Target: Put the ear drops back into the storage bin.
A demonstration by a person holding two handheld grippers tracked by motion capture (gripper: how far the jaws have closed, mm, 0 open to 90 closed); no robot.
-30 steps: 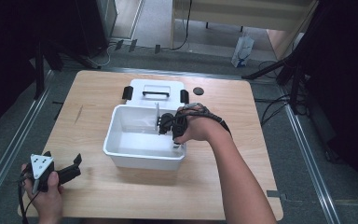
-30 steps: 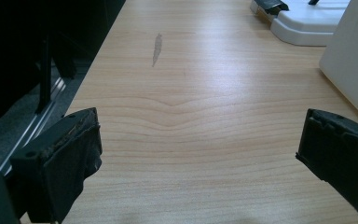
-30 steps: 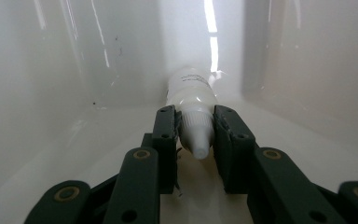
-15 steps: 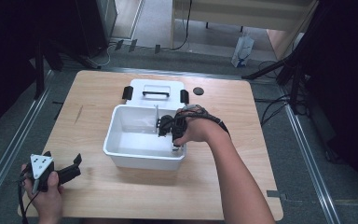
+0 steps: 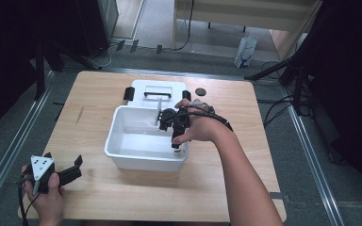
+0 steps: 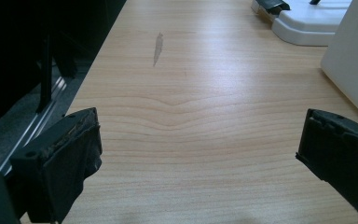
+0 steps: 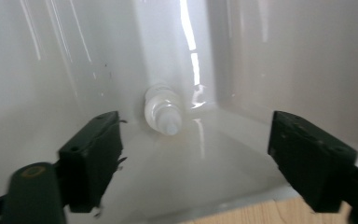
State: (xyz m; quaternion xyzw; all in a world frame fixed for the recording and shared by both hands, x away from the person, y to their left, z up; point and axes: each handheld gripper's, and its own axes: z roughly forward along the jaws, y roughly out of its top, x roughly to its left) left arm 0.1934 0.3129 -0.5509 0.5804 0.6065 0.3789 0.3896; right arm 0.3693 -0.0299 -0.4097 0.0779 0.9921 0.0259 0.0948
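Reaching over the near right rim of the white rectangular plastic bin [image 5: 122,157], the right gripper [image 5: 169,123] points down into it with its jaws spread wide and nothing between them. In the right gripper view, a small white plastic bottle [image 7: 163,109] lies on the bin's floor, tucked into a corner where two walls meet, its tip pointing back toward the camera; it sits between the two black jaws but farther off, touching neither. The bin stands in the middle of the light wooden table [image 5: 245,113]. Just behind the bin lies its flat white lid with a black handle and black clips [image 5: 155,89]. Beyond the bin's far right corner, a small dark round disc [image 5: 200,91] rests on the wood. Well apart from the bin, toward its near left, the left gripper [image 5: 73,170] rests low over the table, jaws also wide, with bare wood between them.
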